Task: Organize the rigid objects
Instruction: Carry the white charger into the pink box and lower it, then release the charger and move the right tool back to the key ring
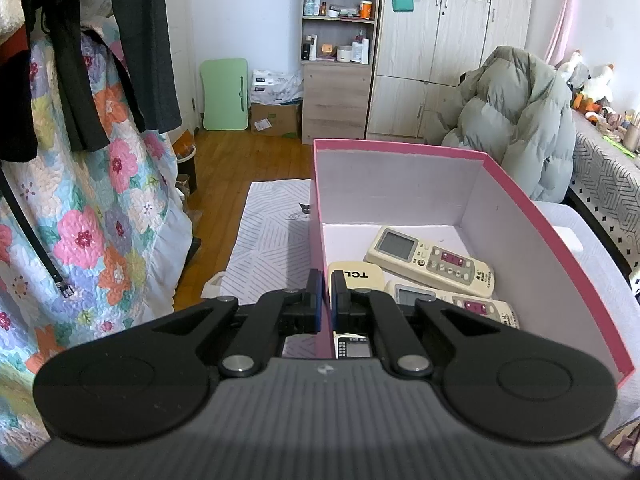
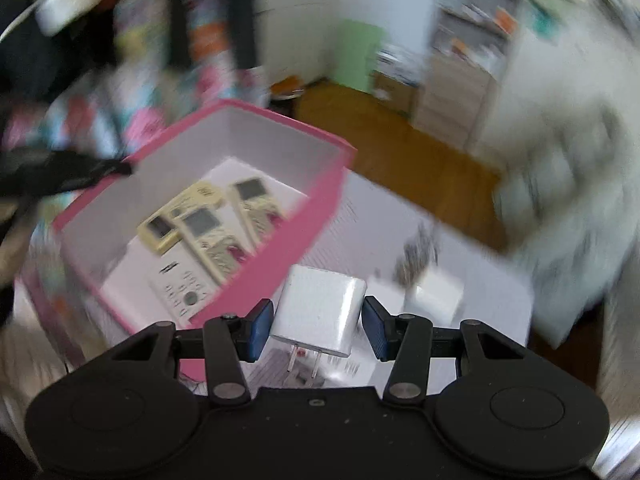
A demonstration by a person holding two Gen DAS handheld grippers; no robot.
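Note:
A pink box point(image 1: 520, 216) with a white inside stands on a white cloth and holds several cream remotes point(image 1: 430, 260), one marked TCL point(image 1: 356, 276). My left gripper point(image 1: 326, 298) is shut on the box's left wall, one finger on each side. In the blurred right wrist view, my right gripper point(image 2: 318, 330) is shut on a white charger plug point(image 2: 320, 312) with its prongs pointing back at the camera. It hangs above the cloth, just right of the pink box point(image 2: 280, 248). The remotes point(image 2: 200, 220) show inside. The left gripper is a dark blur at the box's left rim.
A second white block point(image 2: 434, 298) lies on the patterned cloth point(image 2: 400, 240). A floral quilt point(image 1: 100, 200) hangs on the left and a grey puffy jacket point(image 1: 516, 120) sits behind the box. Wooden floor point(image 1: 248, 156), a green folding board point(image 1: 224, 96) and shelves point(image 1: 340, 40) lie beyond.

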